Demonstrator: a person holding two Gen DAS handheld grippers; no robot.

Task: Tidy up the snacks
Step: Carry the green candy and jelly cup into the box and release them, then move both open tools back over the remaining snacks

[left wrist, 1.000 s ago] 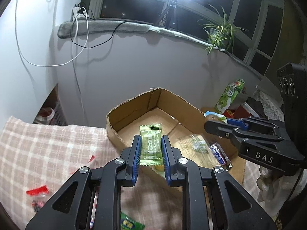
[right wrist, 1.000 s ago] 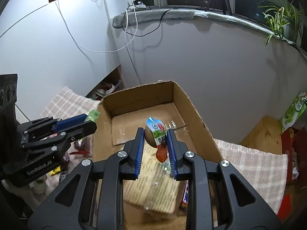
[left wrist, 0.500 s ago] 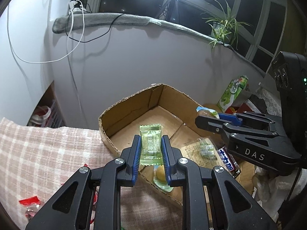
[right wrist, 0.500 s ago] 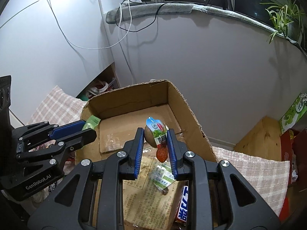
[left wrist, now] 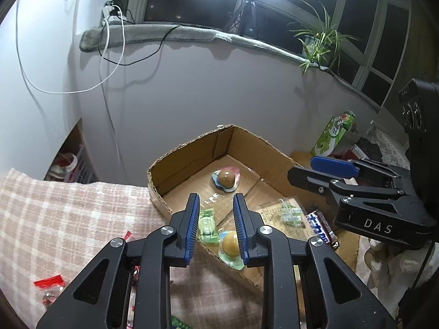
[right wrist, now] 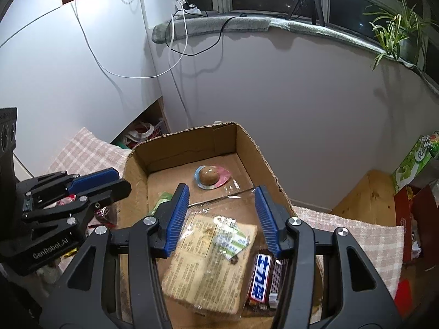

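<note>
A: Looking along the left gripper [left wrist: 216, 224], I see its two blue pads spread apart with nothing between them. Under the gap, a green candy wrapper [left wrist: 206, 224] lies flat inside the cardboard box [left wrist: 189, 159], near the box's closer wall, and just beside it a yellow ball in clear green plastic [left wrist: 230, 244] rests on the box floor.

B: And the right gripper [right wrist: 222, 219]?

A: Its fingers are opened wider, and they also hold nothing. It hovers above a bread slice in a clear bag [right wrist: 211, 263], on which a small green-and-white packet [right wrist: 231, 242] lies. A chocolate bar with a blue and white label [right wrist: 260, 279] lies touching the bag on its right side.

B: How does the brown snack look?

A: It is an egg-shaped brown piece in a pink and blue wrapper [right wrist: 210, 176], lying at the far end of the box floor, apart from the other snacks.

B: Does one camera show more?

A: Yes. The left wrist view shows the checked cloth [left wrist: 68, 213] with a red packet [left wrist: 49, 282] on it. The right wrist view shows a wooden surface [right wrist: 367, 194] beside the box.
</note>
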